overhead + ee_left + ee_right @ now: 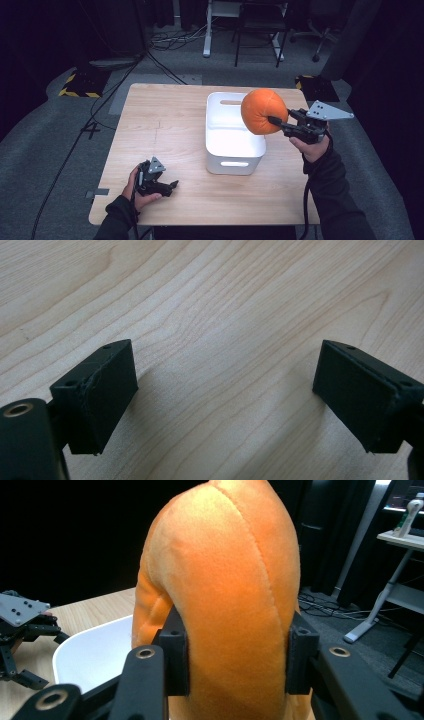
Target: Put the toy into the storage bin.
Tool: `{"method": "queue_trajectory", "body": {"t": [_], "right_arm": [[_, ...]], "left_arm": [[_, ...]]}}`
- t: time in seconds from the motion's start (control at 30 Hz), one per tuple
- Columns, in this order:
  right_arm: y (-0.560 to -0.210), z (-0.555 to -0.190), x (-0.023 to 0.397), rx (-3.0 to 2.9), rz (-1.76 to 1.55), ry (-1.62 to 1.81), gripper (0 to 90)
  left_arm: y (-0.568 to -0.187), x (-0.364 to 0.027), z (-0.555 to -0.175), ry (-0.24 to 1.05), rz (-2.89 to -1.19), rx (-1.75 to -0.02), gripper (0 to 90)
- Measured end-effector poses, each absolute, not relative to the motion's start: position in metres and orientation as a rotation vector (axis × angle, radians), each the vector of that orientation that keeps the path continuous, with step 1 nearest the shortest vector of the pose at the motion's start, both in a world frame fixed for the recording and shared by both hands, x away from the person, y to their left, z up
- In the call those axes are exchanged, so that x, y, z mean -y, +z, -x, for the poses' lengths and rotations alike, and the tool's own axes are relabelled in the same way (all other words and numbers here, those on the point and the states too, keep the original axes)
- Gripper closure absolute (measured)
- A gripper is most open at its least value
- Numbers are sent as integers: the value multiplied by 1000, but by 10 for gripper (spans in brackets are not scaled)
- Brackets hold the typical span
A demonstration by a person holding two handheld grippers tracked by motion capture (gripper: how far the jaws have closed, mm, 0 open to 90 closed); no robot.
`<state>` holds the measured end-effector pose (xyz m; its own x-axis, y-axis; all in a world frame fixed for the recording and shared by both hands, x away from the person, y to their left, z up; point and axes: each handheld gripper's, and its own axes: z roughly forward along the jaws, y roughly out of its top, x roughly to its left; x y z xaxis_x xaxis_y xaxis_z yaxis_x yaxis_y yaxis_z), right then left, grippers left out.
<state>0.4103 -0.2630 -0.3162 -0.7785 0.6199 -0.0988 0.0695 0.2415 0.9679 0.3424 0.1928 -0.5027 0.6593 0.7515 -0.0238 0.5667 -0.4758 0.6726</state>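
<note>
A: Where's the orange plush ball (262,111)?

B: Up in the air, over the far right part of the white bin (234,150), which sits on the wooden table (160,130) right of center. The right gripper (278,121) has it clamped, jaws pressing into the fabric on both sides (seam (252,555) runs down the front in the right gripper view).

A: And the left gripper (170,186)?

B: Low at the near left of the table, in the person's left hand (137,192), well apart from the bin. Jaws spread wide, nothing btw them, just bare wood grain under.
</note>
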Motion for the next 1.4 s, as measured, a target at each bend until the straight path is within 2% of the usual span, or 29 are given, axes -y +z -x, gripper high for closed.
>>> {"method": "queue_trajectory", "body": {"t": [1.4], "right_arm": [[-337, -418, 209, -2312, -500, 1411, 531]], "left_arm": [[-503, -193, -342, 362, -2214, -1015, 108]]}}
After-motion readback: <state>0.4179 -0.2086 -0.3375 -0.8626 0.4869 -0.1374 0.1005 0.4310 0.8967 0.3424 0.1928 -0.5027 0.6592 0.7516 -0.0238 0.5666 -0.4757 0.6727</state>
